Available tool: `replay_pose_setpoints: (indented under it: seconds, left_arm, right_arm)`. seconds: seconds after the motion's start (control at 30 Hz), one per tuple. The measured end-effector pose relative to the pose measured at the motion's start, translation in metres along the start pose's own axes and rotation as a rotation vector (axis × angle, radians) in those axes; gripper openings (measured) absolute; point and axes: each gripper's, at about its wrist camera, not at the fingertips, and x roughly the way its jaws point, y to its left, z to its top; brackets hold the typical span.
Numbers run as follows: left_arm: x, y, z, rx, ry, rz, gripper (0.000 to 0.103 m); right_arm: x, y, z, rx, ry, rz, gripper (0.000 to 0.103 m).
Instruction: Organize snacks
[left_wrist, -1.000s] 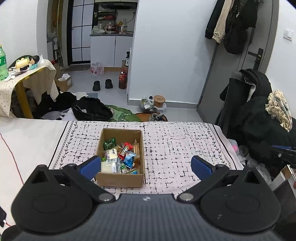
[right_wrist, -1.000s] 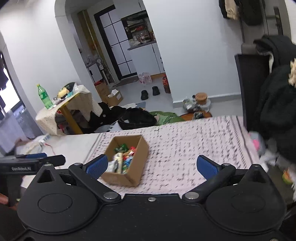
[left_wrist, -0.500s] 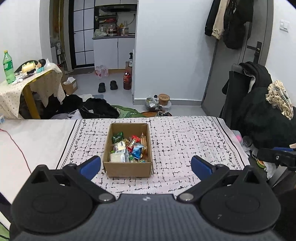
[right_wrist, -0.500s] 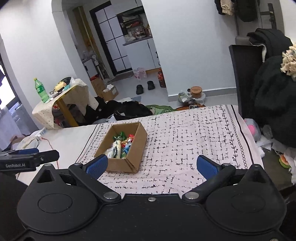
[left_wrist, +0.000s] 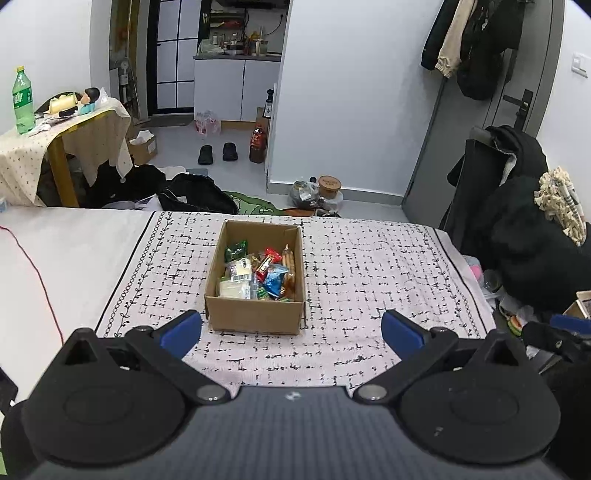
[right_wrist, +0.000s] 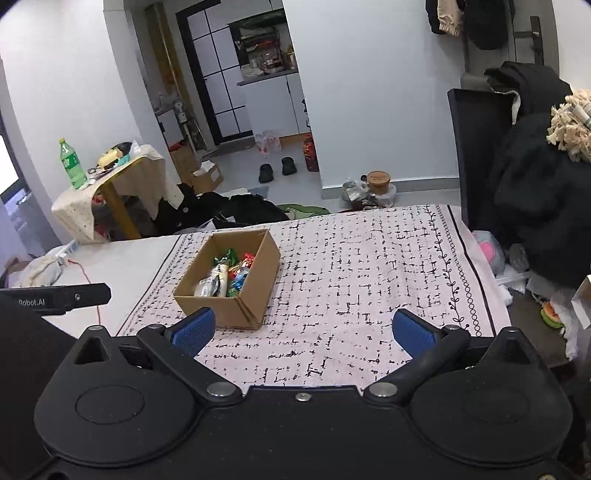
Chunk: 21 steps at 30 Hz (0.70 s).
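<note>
A cardboard box of snacks is sitting on the patterned cloth, beyond the spread, empty fingers of the left gripper and right gripper.

The left wrist camera looks forward over the left tongs and slightly down, square onto the near wall of the cardboard box, close behind it. The right wrist camera sits to the right of the box and a little farther back, looking across the right tongs at its near corner. Both views share the box, the patterned cloth under it, and the kitchen doorway beyond it.
</note>
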Motion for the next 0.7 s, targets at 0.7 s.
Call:
replay_pose_setpoints:
  seconds: [0.7]
  left_arm:
    - [-0.001, -0.0008, -0.0022, 0.029, -0.007, 0.004, 0.103]
  right_arm:
    - [0.0043, 0.0035, 0.0038, -0.024, 0.015, 0.019, 0.103]
